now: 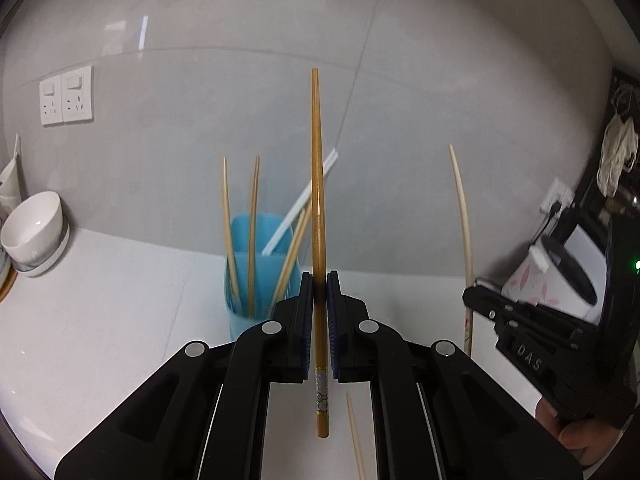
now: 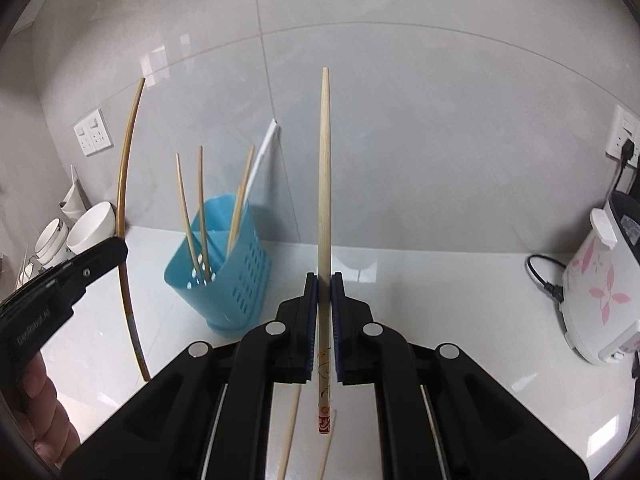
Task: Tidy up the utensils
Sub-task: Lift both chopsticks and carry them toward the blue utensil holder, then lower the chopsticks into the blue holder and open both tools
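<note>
My left gripper [image 1: 320, 280] is shut on a golden-brown chopstick [image 1: 317, 168] that stands upright, tip pointing up. My right gripper [image 2: 324, 280] is shut on a pale wooden chopstick [image 2: 325, 160] with a red printed end, also upright. A blue perforated utensil holder [image 2: 236, 272] stands on the white counter ahead of both, holding several bamboo chopsticks and a white one. In the left wrist view the holder [image 1: 260, 240] sits just behind the fingers. The right gripper [image 1: 474, 288] shows there at the right; the left gripper [image 2: 120, 246] shows at the left in the right wrist view.
White bowls [image 1: 34, 226] are stacked at the far left by the tiled wall. A white rice cooker with pink flowers [image 2: 596, 284] and its black cord stand at the right. Loose bamboo chopsticks [image 2: 290, 432] lie on the counter under the grippers. Wall sockets [image 1: 66, 96] sit behind.
</note>
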Demonstrator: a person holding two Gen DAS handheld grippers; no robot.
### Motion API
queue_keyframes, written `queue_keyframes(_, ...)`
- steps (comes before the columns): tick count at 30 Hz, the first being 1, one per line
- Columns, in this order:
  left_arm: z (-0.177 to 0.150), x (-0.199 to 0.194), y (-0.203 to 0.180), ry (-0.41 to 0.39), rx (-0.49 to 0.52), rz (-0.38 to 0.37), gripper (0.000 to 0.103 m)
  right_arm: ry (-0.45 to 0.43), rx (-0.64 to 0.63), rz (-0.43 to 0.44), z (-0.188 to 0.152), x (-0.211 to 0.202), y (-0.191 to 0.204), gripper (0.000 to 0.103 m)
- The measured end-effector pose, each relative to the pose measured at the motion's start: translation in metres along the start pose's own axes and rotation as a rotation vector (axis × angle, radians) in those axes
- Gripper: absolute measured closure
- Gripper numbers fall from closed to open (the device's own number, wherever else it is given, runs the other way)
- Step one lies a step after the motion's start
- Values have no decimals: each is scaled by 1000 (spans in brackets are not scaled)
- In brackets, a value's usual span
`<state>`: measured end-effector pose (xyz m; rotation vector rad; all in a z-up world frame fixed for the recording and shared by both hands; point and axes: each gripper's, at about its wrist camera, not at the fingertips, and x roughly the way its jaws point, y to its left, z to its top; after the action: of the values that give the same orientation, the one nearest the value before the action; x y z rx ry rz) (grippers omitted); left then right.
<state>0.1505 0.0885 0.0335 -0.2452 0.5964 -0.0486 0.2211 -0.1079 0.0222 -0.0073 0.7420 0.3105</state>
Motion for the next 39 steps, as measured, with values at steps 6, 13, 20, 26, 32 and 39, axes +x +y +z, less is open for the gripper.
queue_keyframes(6, 12, 8, 16, -101, -26, 0, 97, -42, -8, 46, 7, 9, 6, 97)
queue_keyframes(13, 26, 25, 25, -215, -30, -19, 97, -47, -3, 73, 9, 18, 13, 97)
queue_keyframes(20, 30, 52, 29, -271, -3, -21, 97, -35, 10, 73, 5, 24, 9, 97)
queue_keyframes(26, 24, 79, 26, -253, 35, -13, 97, -17, 24, 67, 1, 31, 4, 97)
queue_keyframes(32, 11, 100, 25, -217, 71, 5, 97, -1, 32, 63, -2, 37, 0, 97)
queue_keyframes(39, -4, 121, 30, -154, 91, 33, 97, 8, 33, 65, -3, 38, 0, 97)
